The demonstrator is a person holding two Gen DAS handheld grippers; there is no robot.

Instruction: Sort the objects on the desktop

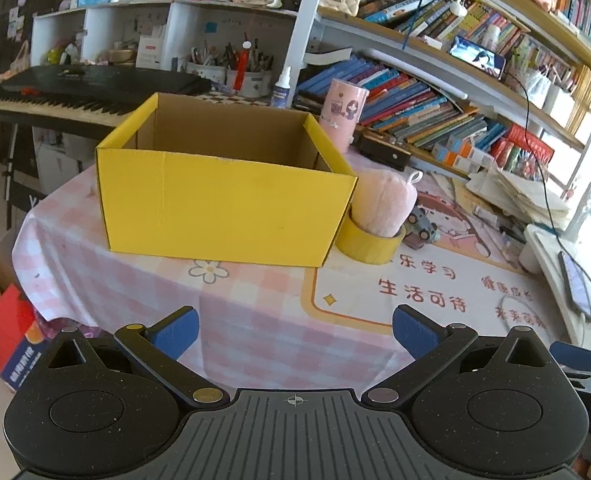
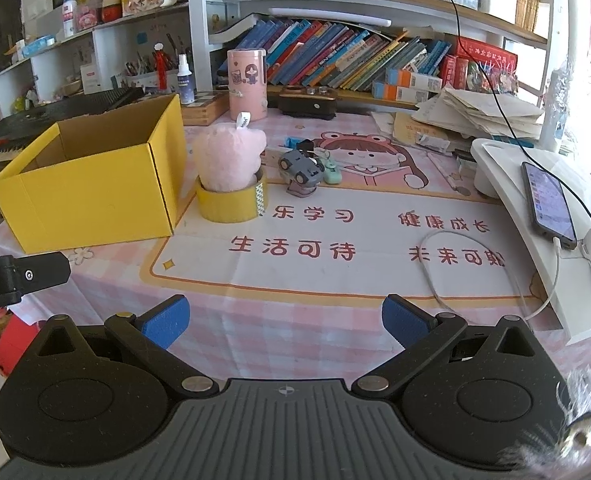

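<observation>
Black speckled tool (image 1: 294,330), blue finger pads (image 2: 167,320), silver rivets.

Likely a child's home study: crammed bookshelves (image 2: 335,56), keyboard piano (image 1: 55,100), cartoon desk mat (image 2: 335,240).

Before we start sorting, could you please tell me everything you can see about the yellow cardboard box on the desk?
The open-topped yellow cardboard box is rectangular, glossy yellow outside and plain brown inside, with no lid or flaps showing. It stands upright on the pink checked tablecloth at the desk's left side. What shows of its interior looks empty, though its floor is hidden. The yellow tape roll holding a pink plush toy sits close beside its right corner; contact is unclear. Neither hand-held gripper touches it.
</observation>
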